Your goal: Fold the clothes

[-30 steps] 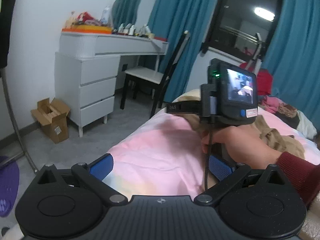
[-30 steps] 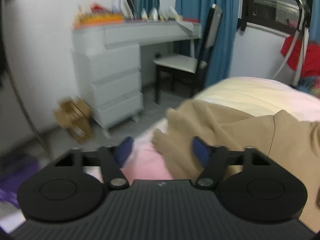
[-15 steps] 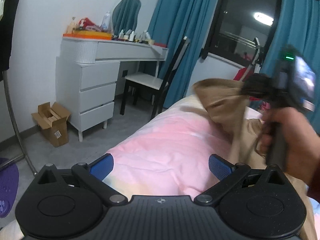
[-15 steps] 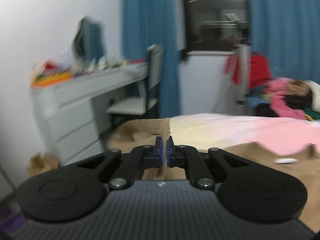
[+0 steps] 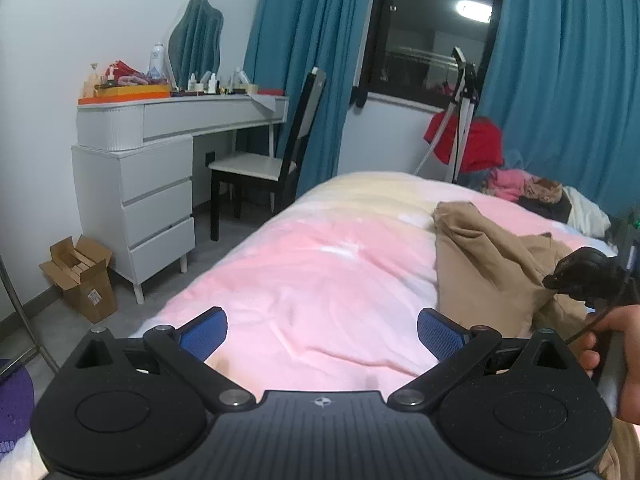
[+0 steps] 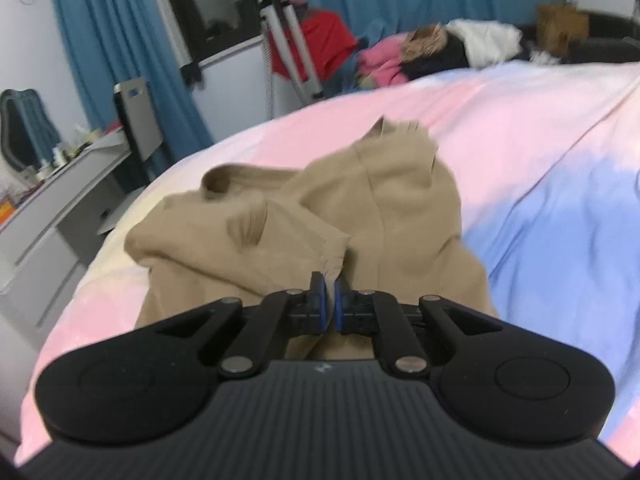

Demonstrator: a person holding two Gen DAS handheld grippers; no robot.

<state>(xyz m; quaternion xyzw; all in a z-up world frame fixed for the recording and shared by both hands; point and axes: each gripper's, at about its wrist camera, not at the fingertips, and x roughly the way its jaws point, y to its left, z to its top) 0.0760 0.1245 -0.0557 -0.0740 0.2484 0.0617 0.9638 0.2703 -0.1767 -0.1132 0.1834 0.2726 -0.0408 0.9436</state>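
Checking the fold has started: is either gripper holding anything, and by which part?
The right gripper pinches the tan garment by a hemmed edge; the left gripper is open, holding nothing.

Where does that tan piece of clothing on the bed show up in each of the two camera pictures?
Left wrist view: the tan garment lies at the right, on the pink bedcover, beyond the open left tongs.
Right wrist view: it fills the centre, a corner pinched in the right tongs.
Shared landmark: the red cloth on the stand by the window.
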